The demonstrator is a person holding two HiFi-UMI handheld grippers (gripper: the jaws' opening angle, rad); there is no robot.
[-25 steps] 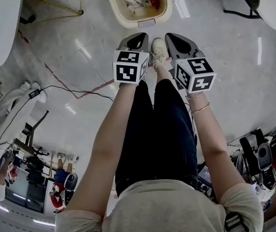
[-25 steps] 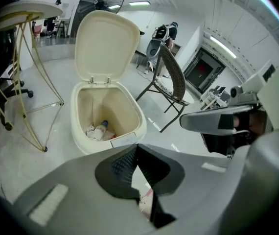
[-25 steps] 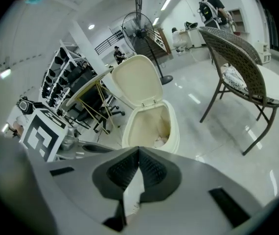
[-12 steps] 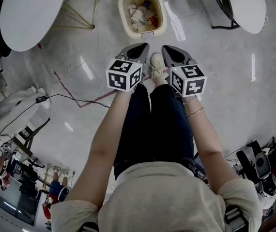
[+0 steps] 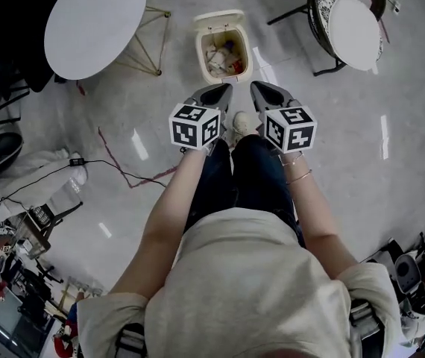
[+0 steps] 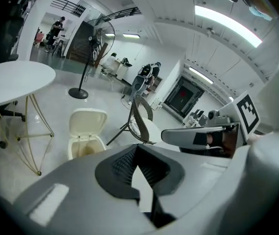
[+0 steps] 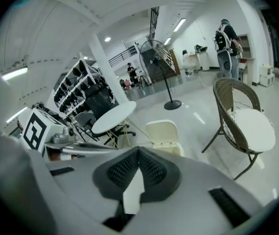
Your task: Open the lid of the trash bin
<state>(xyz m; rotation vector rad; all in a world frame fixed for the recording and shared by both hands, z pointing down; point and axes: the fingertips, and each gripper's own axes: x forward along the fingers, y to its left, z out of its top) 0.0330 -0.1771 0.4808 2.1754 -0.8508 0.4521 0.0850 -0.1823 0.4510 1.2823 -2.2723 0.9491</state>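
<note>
Trash bin stands on the floor straight ahead of the person, lid already tipped up and back at the far, hinge side, mouth open with rubbish showing inside; task looks effectively done as things lie. Bin's long axis runs away from the person, front lip on the near side. It sits between a round white table on the left and a wicker chair on the right. Left tongs line up almost dead on the bin's centreline, right tongs just off its right edge, so left is the nearer one; both are well apart from the bin and held high above the floor. Both tongs are closed tip to tip with nothing held; the gripper views confirm it, left, right. One shoe shows below, between the tongs
</note>
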